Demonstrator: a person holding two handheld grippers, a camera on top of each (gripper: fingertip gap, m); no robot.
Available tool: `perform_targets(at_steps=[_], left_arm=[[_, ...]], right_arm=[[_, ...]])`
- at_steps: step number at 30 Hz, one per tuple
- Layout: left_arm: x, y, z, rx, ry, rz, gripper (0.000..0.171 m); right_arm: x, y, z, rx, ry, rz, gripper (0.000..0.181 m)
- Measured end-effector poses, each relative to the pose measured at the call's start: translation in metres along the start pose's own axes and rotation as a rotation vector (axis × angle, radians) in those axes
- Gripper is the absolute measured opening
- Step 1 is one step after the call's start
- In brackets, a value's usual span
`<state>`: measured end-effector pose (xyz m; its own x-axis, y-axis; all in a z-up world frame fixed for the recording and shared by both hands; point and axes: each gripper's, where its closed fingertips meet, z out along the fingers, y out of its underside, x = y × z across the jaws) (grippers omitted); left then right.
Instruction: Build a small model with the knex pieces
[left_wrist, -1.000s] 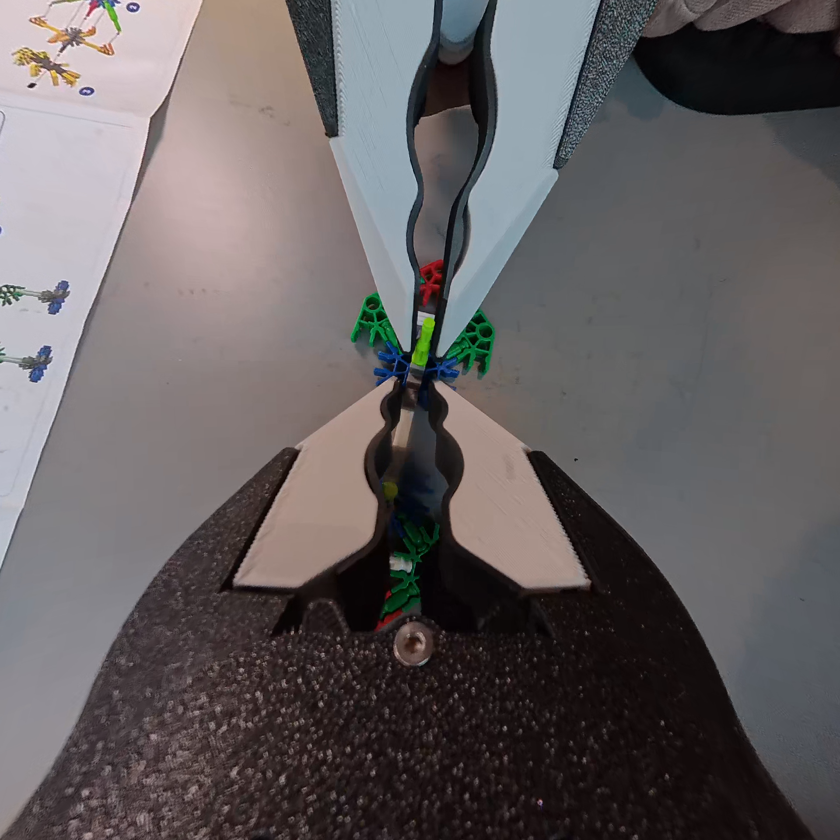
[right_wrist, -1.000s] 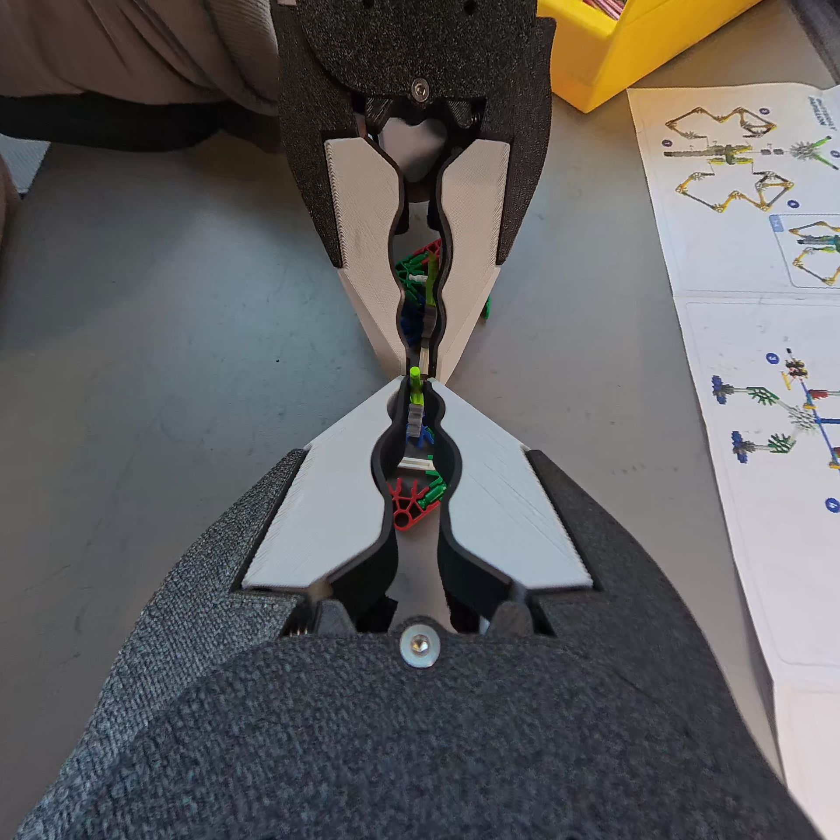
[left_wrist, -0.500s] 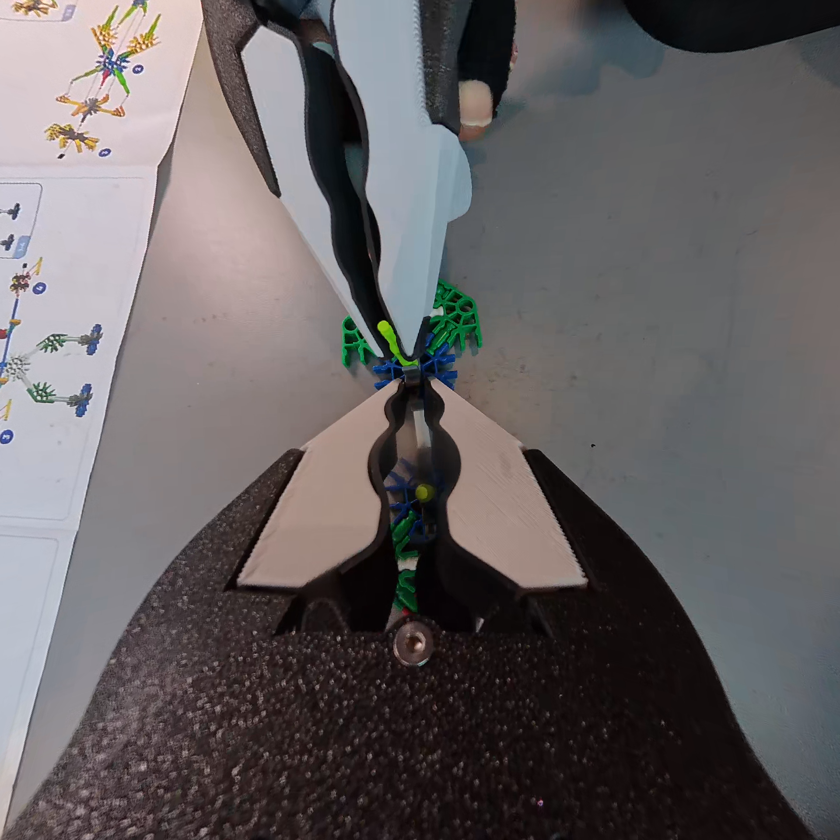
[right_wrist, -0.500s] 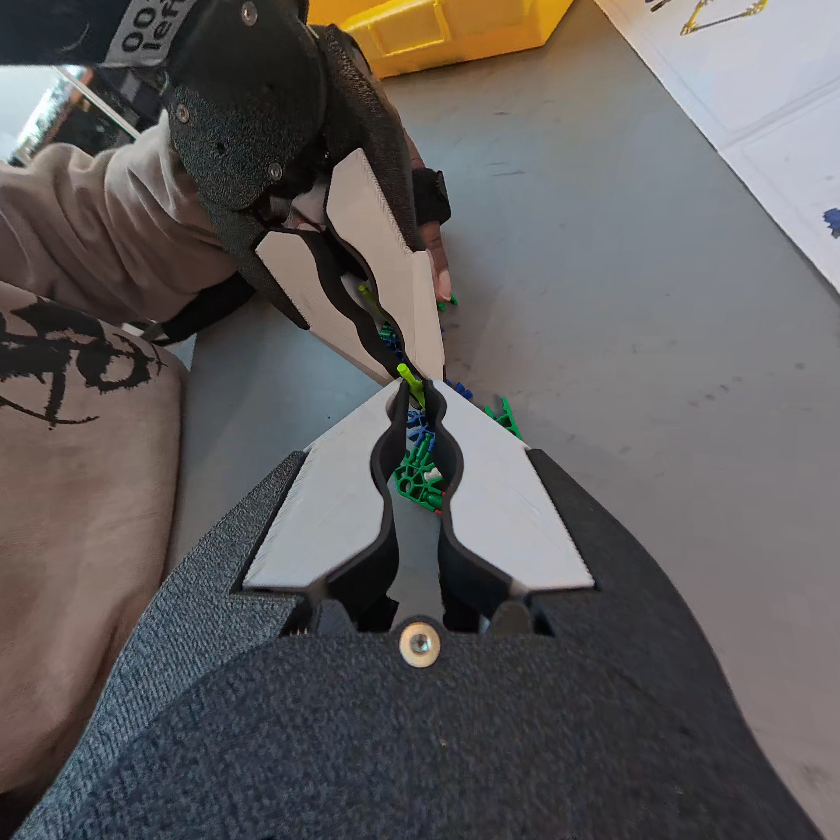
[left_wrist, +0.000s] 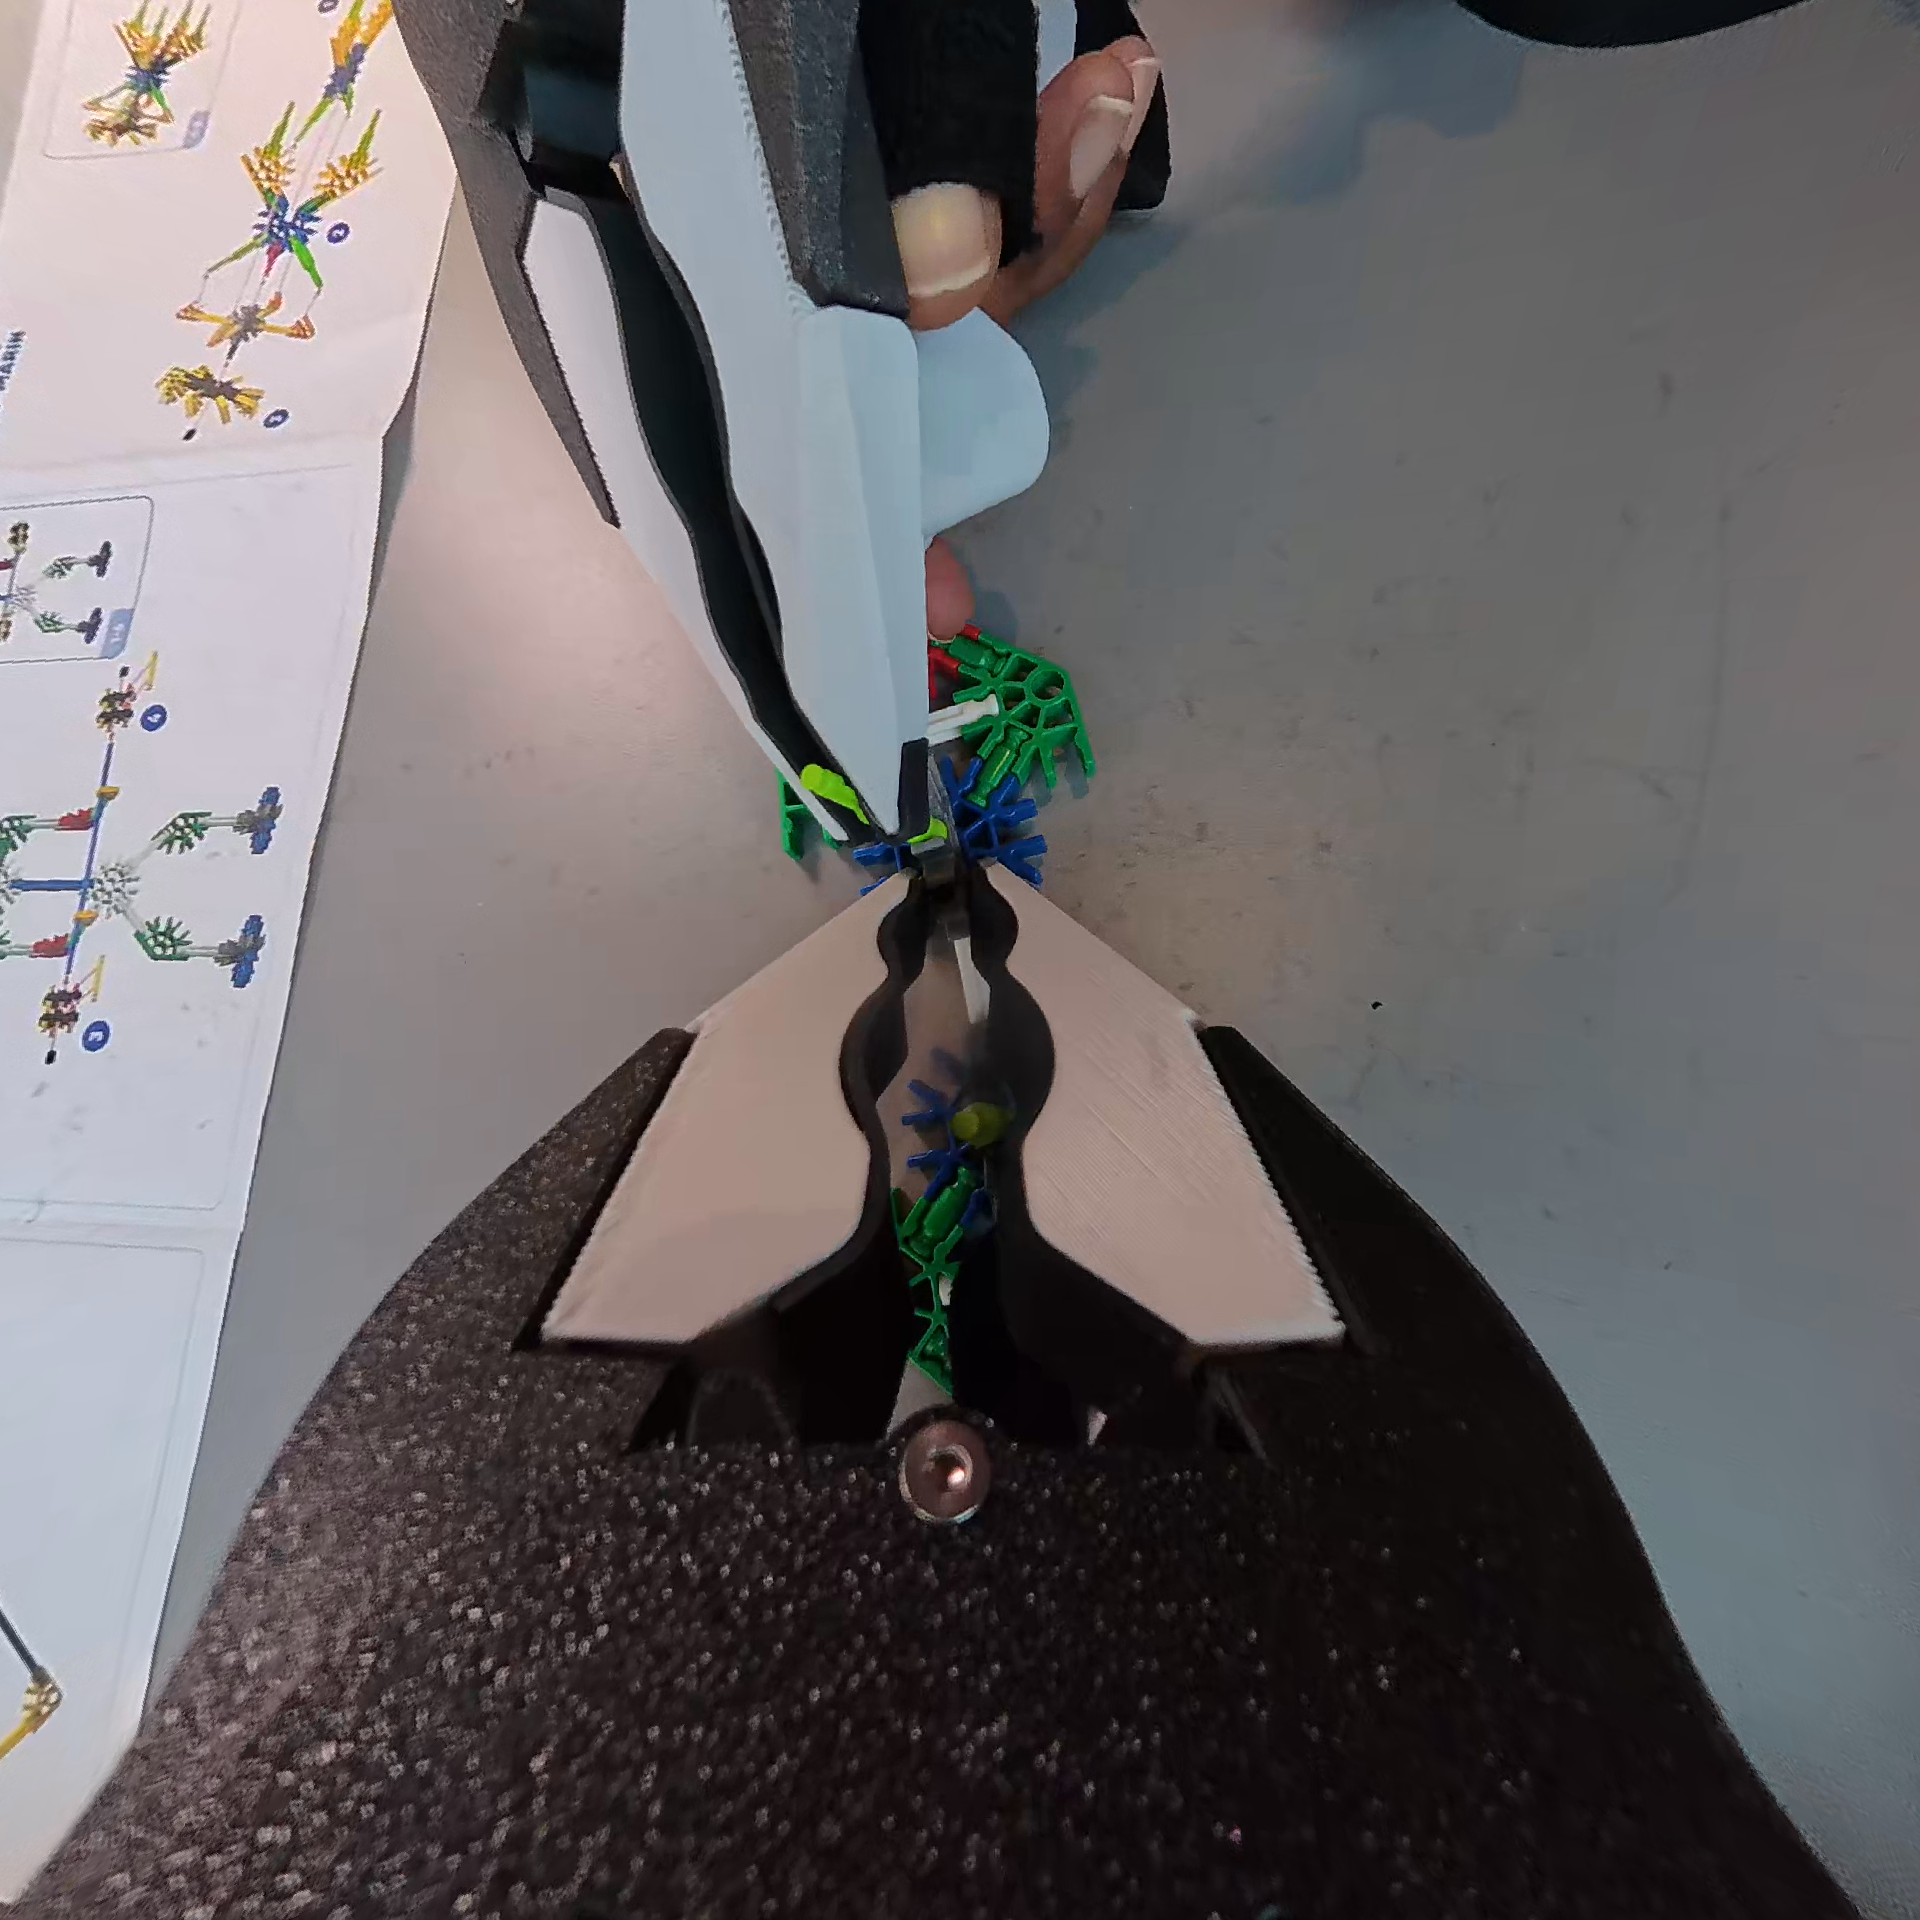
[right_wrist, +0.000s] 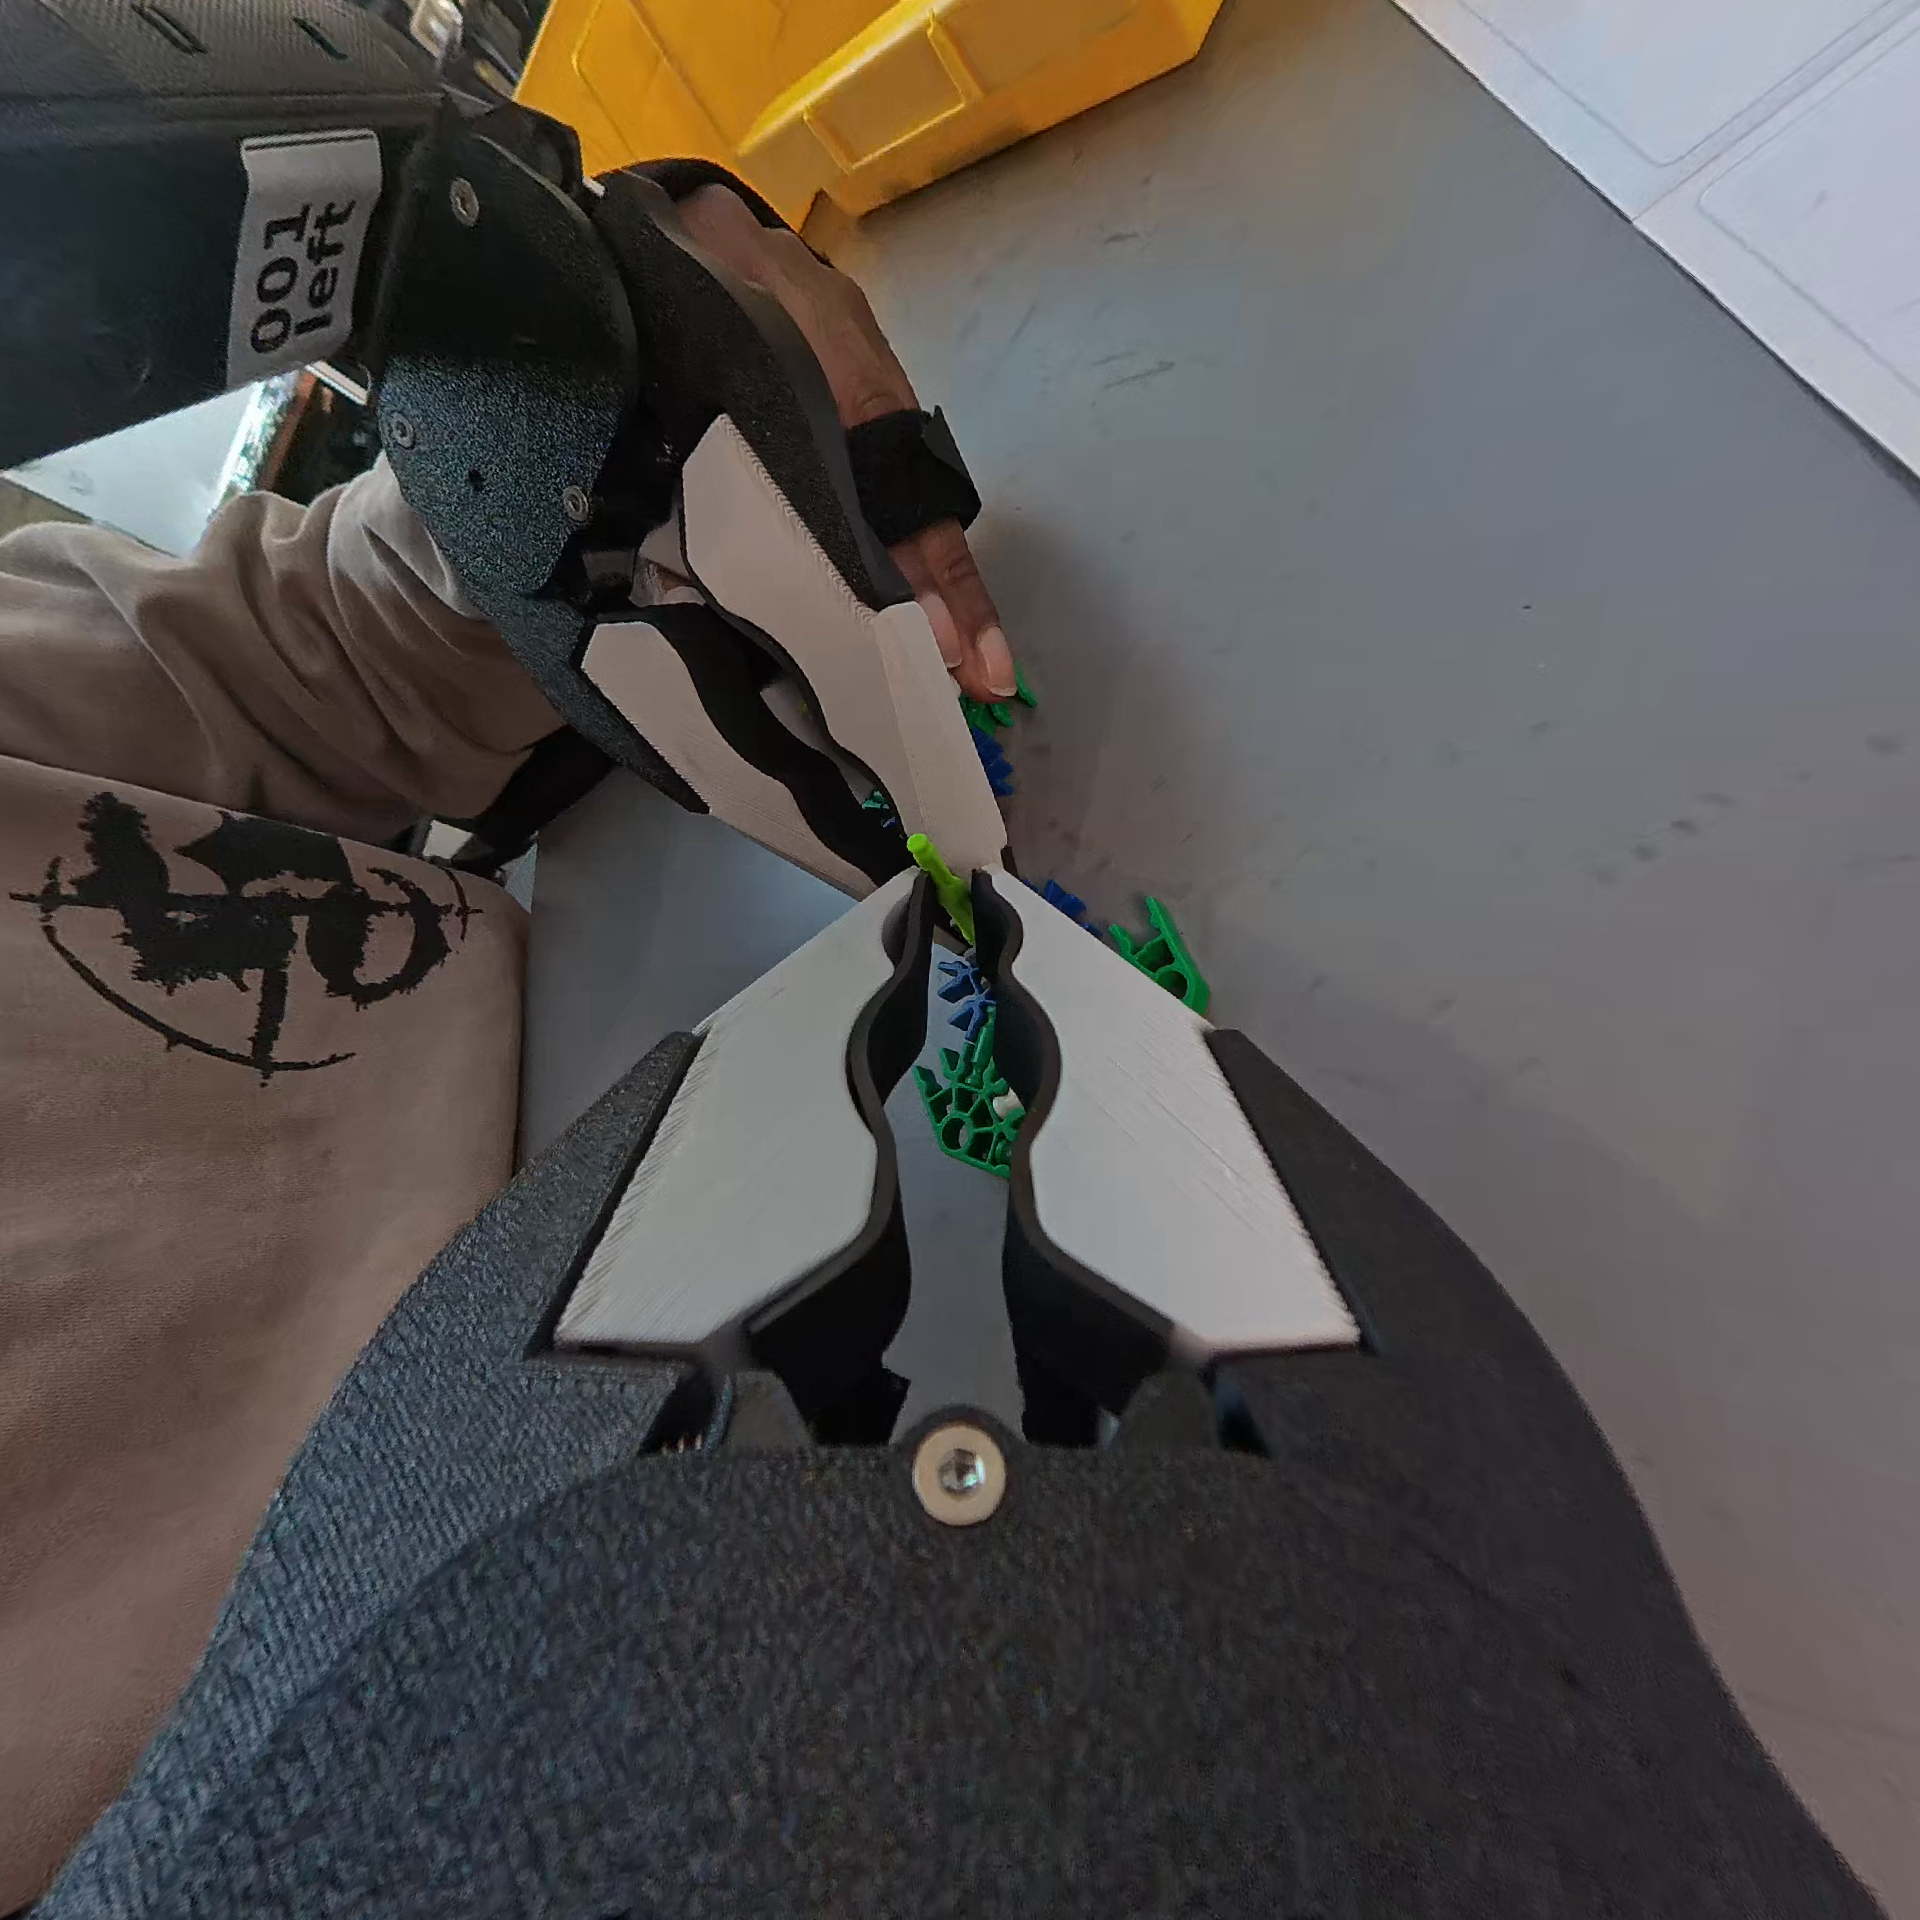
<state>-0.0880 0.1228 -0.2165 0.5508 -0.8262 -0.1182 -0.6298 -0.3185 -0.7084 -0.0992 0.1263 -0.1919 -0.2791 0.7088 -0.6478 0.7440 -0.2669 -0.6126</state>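
A small construction-toy model of green fan pieces (left_wrist: 1023, 717), blue snowflake pieces (left_wrist: 997, 826), white rods and a red piece hangs just over the grey table between the two grippers. My left gripper (left_wrist: 940, 883) is shut on the model's grey end piece (left_wrist: 935, 864), and a white rod (left_wrist: 971, 987) runs back between its fingers. My right gripper (right_wrist: 948, 883) is shut on a lime green rod (right_wrist: 930, 857) at that same joint. In the left wrist view it (left_wrist: 883, 821) comes in tilted from the upper left. The two sets of tips almost touch. More of the model (right_wrist: 971, 1127) hangs under the right fingers.
A printed instruction sheet (left_wrist: 156, 727) lies on the grey table (left_wrist: 1455, 831) to the left; it also shows in the right wrist view (right_wrist: 1766, 156). A yellow bin (right_wrist: 883, 94) stands at the far edge. A person's beige sleeve (right_wrist: 208, 1143) and gloved hands (left_wrist: 940, 244) are close by. My two grippers' fingertips are within a few centimetres of each other.
The right gripper has rolled from facing the left one head-on to lying tilted on its side. The lime rod has swung from straight to slanted. Both stay shut.
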Motion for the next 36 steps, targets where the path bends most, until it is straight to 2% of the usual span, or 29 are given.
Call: perform_targets(at_steps=[3, 8, 12, 16, 19, 22, 23, 24, 25, 26, 27, 29, 30, 33, 36], left_arm=[[0.001, 0.0, 0.0, -0.004, 0.016, -0.042, 0.006], [0.003, -0.002, 0.002, 0.006, 0.057, -0.124, 0.004], [0.002, -0.003, 0.003, 0.004, 0.06, -0.136, 0.004], [0.002, -0.005, 0.004, 0.008, 0.051, -0.119, 0.004], [0.003, -0.006, 0.005, 0.015, 0.037, -0.075, 0.005], [0.003, -0.006, 0.005, 0.018, 0.024, -0.055, 0.005], [0.005, -0.007, 0.005, 0.023, 0.035, -0.053, 0.006], [0.017, -0.01, 0.006, 0.041, 0.094, -0.04, 0.004], [0.035, -0.016, 0.009, 0.067, 0.165, -0.02, 0.004], [0.043, -0.022, 0.013, 0.068, 0.166, 0.001, 0.003], [0.04, -0.023, 0.016, 0.025, 0.107, 0.024, 0.004], [0.028, -0.023, 0.015, -0.051, -0.003, 0.057, 0.004], [0.03, -0.023, 0.015, -0.043, 0.012, 0.059, 0.004], [0.032, -0.022, 0.015, 0.003, 0.064, -0.017, 0.004], [0.031, -0.027, 0.015, 0.04, 0.088, -0.088, 0.007]], right_arm=[[-0.002, 0.003, -0.001, -0.032, 0.03, -0.171, 0.005], [-0.003, 0.007, -0.005, -0.142, 0.24, -0.595, 0.008], [-0.006, 0.001, -0.009, -0.155, 0.336, -0.716, 0.008], [-0.005, 0.003, -0.01, -0.183, 0.326, -0.631, 0.002], [-0.002, 0.001, -0.011, -0.125, 0.224, -0.311, 0.002], [0.001, -0.002, -0.01, -0.059, 0.089, -0.124, 0.001], [0.004, -0.002, -0.01, -0.064, 0.078, -0.104, 0.002], [0.043, 0.0, -0.017, -0.107, 0.297, -0.109, 0.001], [0.055, -0.004, -0.021, -0.118, 0.327, -0.136, 0.001], [0.045, -0.006, -0.019, -0.112, 0.203, -0.061, 0.001], [0.033, -0.01, -0.017, -0.1, 0.113, -0.05, 0.001], [0.031, -0.006, -0.019, -0.156, 0.157, -0.134, 0.002], [0.029, -0.009, -0.021, -0.151, 0.173, -0.162, 0.002], [0.019, -0.036, -0.032, 0.015, 0.176, -0.152, 0.002], [0.012, -0.049, -0.047, 0.171, 0.156, -0.133, 0.002]])
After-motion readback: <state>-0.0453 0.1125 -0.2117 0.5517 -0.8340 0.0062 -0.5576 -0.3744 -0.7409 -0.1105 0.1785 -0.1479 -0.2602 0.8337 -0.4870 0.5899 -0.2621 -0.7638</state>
